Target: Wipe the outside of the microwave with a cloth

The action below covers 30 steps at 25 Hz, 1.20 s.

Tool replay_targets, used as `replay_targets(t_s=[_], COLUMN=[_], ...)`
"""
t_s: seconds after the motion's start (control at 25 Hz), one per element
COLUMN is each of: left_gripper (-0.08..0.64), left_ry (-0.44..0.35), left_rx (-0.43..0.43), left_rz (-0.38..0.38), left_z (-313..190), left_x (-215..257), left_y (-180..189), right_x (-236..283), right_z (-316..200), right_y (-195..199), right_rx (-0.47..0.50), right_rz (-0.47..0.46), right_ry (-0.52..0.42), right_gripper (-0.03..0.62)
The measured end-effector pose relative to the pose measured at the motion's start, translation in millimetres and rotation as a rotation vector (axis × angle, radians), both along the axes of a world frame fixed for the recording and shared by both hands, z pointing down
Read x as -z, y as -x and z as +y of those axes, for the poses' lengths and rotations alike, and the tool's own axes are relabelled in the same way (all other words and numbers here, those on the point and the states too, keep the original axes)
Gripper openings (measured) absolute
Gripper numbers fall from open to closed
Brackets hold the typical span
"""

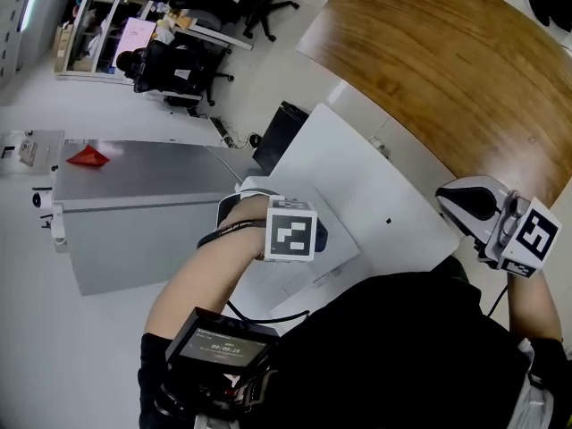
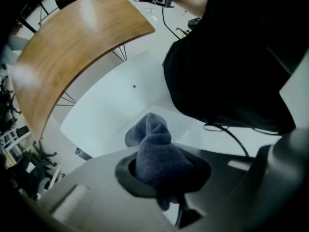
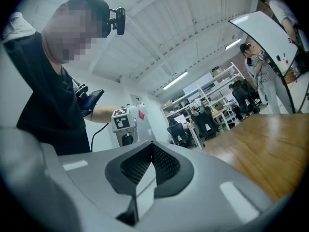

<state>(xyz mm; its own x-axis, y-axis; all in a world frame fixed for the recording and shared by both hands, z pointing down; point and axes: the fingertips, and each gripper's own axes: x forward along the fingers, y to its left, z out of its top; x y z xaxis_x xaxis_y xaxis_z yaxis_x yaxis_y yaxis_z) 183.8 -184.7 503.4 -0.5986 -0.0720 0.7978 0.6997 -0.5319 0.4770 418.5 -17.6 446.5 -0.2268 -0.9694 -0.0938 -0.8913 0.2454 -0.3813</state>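
Left gripper view: cloth (image 2: pixel 150 141) is clamped, bunched, in left gripper (image 2: pixel 163 172) over white table (image 2: pixel 108 115); right gripper (image 3: pixel 145 170) is pinched together, empty. No microwave is seen. Wadded cloth could prob. be dragged out w/ hard rubbing.

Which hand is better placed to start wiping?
Left, I'd say: the left gripper is shut on the cloth. The right gripper, jaws together, holds nothing and points off over the wooden table.
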Motion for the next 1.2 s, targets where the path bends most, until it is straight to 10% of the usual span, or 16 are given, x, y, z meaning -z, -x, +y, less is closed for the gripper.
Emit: replay_targets(t_s=[0.8,1.2], left_gripper=[0.052,0.054], left_ry=[-0.02,0.172], left_rx=[-0.008,-0.117], left_rz=[-0.229,-0.038], left_z=[7.3,59.7], left_x=[-223.9,-2.4], left_y=[27.7,1.5], right_x=[-70.3,-4.0], right_z=[70.8,22.6], right_y=[-7.1,15.3], right_rx=[-0.125,-0.006], right_rz=[-0.066,0.005], right_ry=[0.179,0.017], right_gripper=[0.005,0.005])
